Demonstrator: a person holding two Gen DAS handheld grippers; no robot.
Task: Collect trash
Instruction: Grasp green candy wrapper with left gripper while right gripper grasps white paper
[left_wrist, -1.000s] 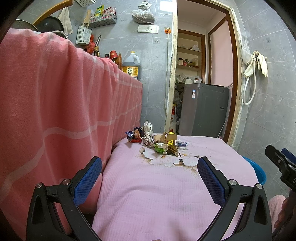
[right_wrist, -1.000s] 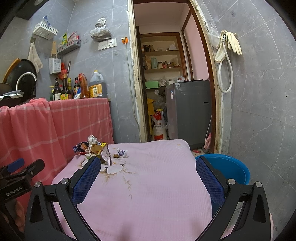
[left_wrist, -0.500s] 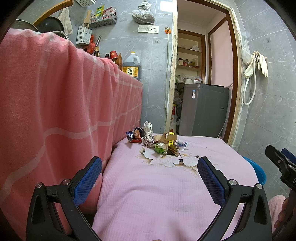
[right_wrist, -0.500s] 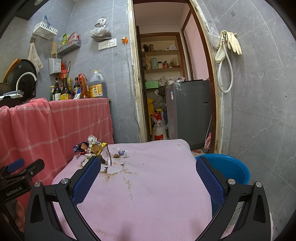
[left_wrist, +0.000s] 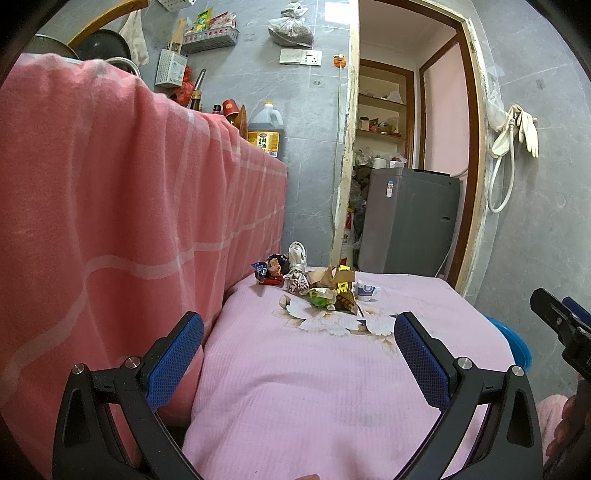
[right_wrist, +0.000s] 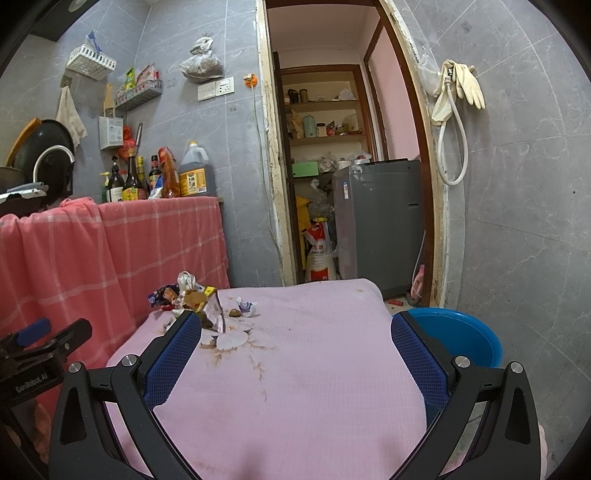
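Both tools, left (left_wrist: 299, 345) and right (right_wrist: 296, 341), gape wide, trash pile (left_wrist: 317, 282) well ahead.

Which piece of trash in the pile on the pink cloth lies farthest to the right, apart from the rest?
The small white-and-blue crumpled wrapper. It sits alone on the right edge of the pile, while the other wrappers cluster together nearer the red cloth.

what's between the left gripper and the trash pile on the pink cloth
Nothing but bare pink cloth and its printed flower pattern: in the left wrist view the open left gripper faces the trash pile across it.
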